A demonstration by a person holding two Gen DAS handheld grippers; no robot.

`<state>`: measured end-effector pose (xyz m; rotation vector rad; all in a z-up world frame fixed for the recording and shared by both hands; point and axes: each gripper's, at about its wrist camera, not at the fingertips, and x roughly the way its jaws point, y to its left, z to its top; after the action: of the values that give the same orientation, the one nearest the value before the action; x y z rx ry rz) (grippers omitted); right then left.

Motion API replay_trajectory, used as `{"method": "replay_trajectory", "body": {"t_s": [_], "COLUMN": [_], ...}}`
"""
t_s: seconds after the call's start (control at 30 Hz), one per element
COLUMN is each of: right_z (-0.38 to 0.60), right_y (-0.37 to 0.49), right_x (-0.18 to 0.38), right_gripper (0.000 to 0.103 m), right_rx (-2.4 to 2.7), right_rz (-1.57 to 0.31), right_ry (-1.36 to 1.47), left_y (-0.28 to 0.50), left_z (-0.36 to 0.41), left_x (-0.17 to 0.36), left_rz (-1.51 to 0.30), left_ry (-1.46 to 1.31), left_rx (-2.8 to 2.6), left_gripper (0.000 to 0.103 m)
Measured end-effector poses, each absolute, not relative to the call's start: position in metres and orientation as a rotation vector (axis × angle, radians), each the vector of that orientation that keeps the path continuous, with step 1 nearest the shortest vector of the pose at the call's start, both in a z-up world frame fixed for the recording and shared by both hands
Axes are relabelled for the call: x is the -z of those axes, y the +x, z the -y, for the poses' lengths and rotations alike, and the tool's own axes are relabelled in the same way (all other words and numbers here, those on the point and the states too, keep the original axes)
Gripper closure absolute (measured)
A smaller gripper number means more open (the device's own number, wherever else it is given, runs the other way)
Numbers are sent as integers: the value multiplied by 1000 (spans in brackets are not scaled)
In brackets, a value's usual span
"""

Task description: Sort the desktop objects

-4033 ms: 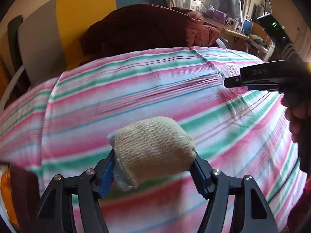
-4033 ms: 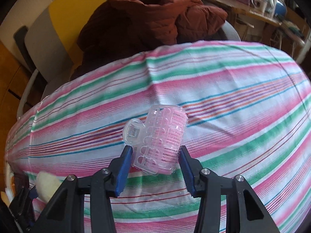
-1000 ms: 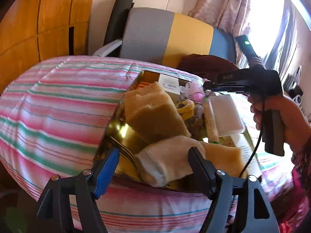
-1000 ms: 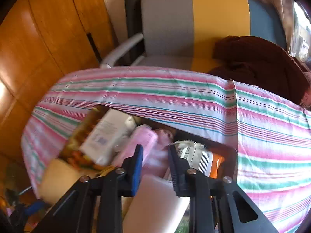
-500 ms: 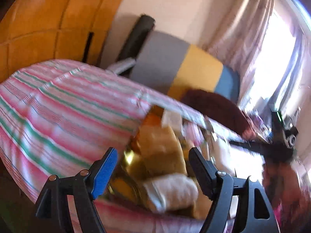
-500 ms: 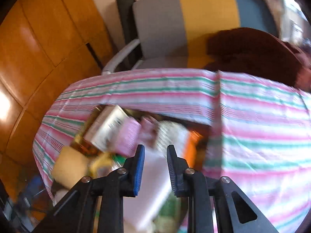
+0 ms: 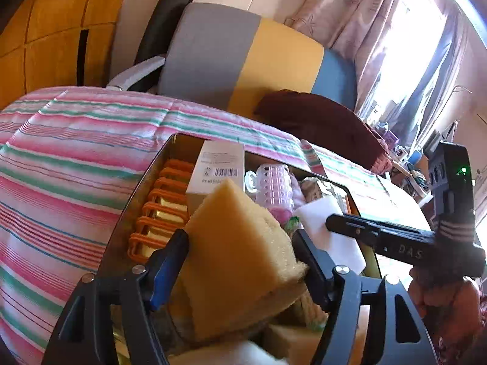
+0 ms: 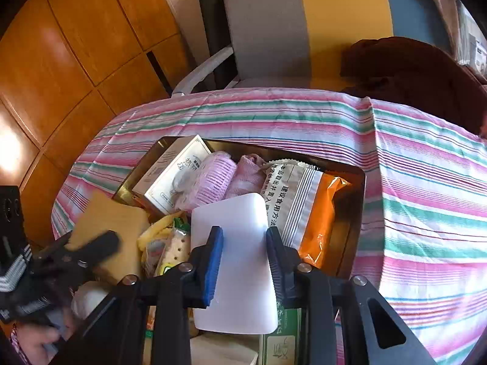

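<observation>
A gold metal tray (image 7: 143, 188) (image 8: 356, 213) on the striped tablecloth is packed with sorted objects. My left gripper (image 7: 240, 240) straddles a tan sponge (image 7: 237, 255) standing up in the tray; its pads sit at the sponge's sides, and I cannot tell if they squeeze it. My right gripper (image 8: 243, 237) is open over a white block (image 8: 237, 228) lying on top of the pile. The pink hair roller (image 7: 272, 188) (image 8: 213, 176) lies in the tray next to a white box (image 8: 173, 173). The rolled sock (image 8: 88, 301) lies at the tray's near left.
The tray also holds an orange-and-white snack packet (image 8: 307, 203), a pink cloth (image 8: 249, 173), orange clips (image 7: 161, 210) and small wrapped snacks (image 8: 170, 243). A grey-yellow-blue chair (image 8: 304, 30) with a dark red jacket (image 8: 411, 70) stands behind the table. Wood panelling (image 8: 61, 60) is at left.
Both grippers carried the sock and roller to the tray and let go. The left gripper has since dropped around the tan sponge; the right moved over the white block.
</observation>
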<state>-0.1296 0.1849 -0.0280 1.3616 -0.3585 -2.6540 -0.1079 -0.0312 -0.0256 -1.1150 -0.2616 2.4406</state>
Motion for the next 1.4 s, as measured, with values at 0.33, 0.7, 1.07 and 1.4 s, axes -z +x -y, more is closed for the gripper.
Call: {"method": "replay_trajectory", "body": {"t_s": [0.33,0.7,1.07,1.4], "right_z": [-206,-168,-126,-115], "right_y": [-85,-42,-32,-29], "right_x": [-1,-20,-13,-12], "right_gripper": [58,29,0,0], "right_rx": [2727,2738,2856,2891], "right_rz": [482,362,85,79], "right_ry": [1210,1181,1270,1253], "left_y": [-76,-32,-1,6], "left_z": [75,64,65,70], "left_x": [16,-28,-43,-38], "left_rz": [405,236,130,163], "left_ry": [-1158,-1103,-1182,-1291], "left_rx": [-2478,-2687,-2849,-2867], "left_gripper": [29,27,27,38]}}
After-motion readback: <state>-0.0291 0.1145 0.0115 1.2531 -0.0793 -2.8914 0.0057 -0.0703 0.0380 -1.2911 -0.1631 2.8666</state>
